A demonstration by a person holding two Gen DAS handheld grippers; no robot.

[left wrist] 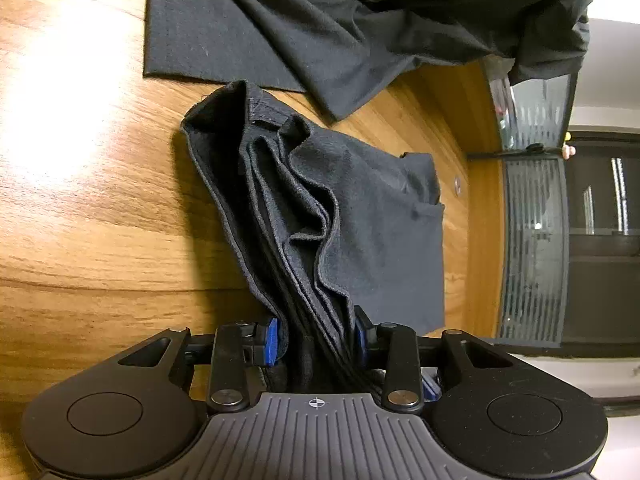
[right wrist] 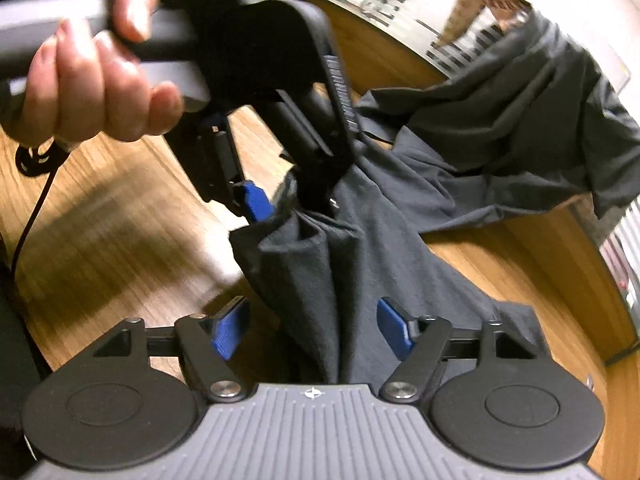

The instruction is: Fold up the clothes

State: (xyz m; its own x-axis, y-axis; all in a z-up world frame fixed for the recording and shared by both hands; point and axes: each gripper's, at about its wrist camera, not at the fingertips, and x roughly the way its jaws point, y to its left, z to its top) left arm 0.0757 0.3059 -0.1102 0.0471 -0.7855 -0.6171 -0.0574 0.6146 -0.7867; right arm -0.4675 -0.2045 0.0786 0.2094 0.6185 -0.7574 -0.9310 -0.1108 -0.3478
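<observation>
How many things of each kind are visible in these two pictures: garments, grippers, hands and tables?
Dark grey garments: 1, as far as I can tell; the folds may hide more
Grippers: 2, the left gripper and the right gripper
Hands: 1
Wooden tables: 1
Total: 5

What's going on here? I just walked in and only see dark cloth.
A person is folding a dark shirt on a wooden table with two handheld grippers. The left gripper is shut on a bunched edge. The right gripper is open around the cloth, not clamping it. A hand holds the left tool.
</observation>
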